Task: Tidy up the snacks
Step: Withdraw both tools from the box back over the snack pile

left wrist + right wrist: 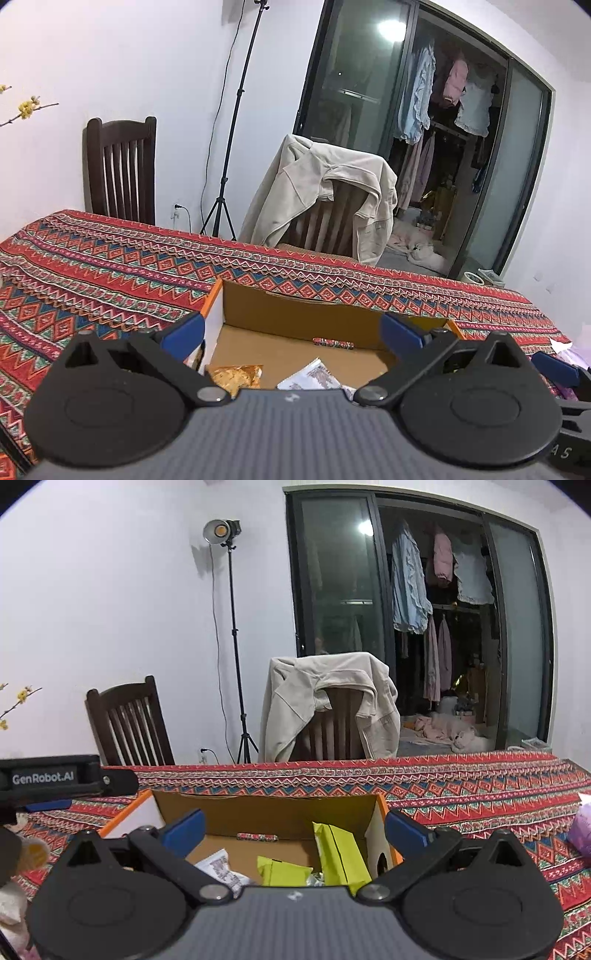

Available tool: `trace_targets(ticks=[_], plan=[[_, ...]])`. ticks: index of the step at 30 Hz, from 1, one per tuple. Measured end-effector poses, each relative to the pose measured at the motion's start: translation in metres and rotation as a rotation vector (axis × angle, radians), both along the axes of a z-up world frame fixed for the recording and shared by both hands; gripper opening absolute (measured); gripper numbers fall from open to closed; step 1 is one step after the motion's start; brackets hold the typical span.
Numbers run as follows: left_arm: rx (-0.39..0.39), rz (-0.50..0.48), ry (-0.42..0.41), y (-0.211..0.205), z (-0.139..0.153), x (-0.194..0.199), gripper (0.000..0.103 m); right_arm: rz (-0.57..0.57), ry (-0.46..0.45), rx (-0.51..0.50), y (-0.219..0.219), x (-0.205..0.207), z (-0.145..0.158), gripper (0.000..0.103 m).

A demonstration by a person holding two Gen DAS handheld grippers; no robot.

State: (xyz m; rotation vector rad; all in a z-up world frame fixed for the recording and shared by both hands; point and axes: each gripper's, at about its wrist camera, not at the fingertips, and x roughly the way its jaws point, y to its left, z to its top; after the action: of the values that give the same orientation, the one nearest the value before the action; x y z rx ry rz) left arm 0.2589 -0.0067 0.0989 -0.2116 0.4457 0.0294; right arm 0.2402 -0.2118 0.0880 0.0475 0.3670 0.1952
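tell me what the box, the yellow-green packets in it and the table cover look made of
Box: corrugated cardboard, matte brown inside, orange outer edge, raw cut rim.
Yellow-green packets: likely plastic film or coated paper; smooth, with sharp creases.
Table cover: woven cloth, matte, with zigzag bands that look woven in, though possibly printed.

We see an evenly lit room, bright and cool in tone. A studio lamp (221, 531) on a stand glows against the white wall and casts a soft shadow beside it. A ceiling light glares as a white spot (390, 28) in the dark glass door (332, 572). Fisheye bending curves the door frame; corners vignette black. The far clothes look soft.
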Motion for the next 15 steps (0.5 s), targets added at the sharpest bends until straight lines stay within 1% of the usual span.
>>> trace_targets(ticks=[7, 15], plan=[[0.014, -0.001, 0.01, 0.005, 0.006, -0.031, 0.103, 0.005, 0.005, -0.01, -0.003, -0.031, 0.006, 0.103], [0.024, 0.0, 0.026, 0.013, 0.001, -0.071, 0.103, 0.02, 0.031, -0.037, -0.002, -0.072, -0.001, 0.103]])
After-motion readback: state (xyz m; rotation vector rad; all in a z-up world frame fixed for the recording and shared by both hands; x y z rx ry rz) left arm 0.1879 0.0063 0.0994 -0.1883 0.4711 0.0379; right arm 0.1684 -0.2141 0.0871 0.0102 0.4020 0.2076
